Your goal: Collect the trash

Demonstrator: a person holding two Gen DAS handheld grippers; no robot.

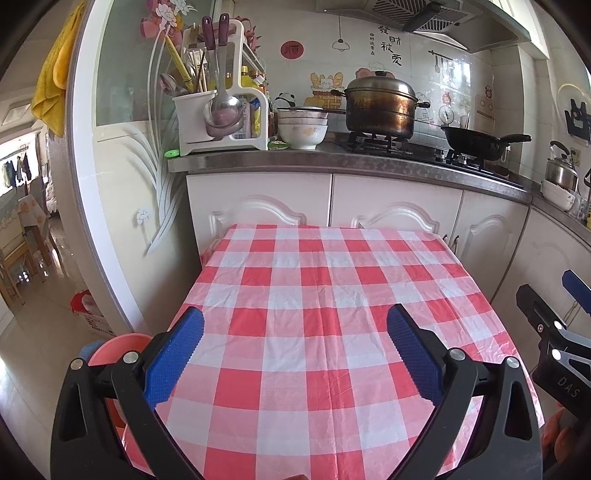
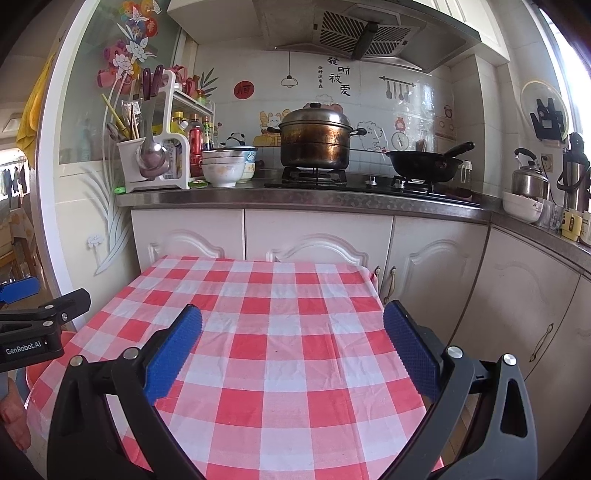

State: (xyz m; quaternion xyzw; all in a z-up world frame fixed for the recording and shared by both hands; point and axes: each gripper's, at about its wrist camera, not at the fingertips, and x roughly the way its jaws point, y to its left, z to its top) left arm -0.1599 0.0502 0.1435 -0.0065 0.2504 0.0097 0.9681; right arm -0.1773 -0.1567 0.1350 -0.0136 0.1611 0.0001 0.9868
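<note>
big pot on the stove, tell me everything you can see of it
The big pot is a tall round metal stockpot, its sides browned and scorched, with a domed lid, a knob on top and dark side handles. It stands upright, lid on, on the left burner of the gas stove, left of the black wok, under the range hood.

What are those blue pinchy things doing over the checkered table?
A person holds two grippers above the red-and-white tablecloth. The left gripper and right gripper are both open and hold nothing. No trash shows on the cloth. A pink basin sits low beside the table.
</note>
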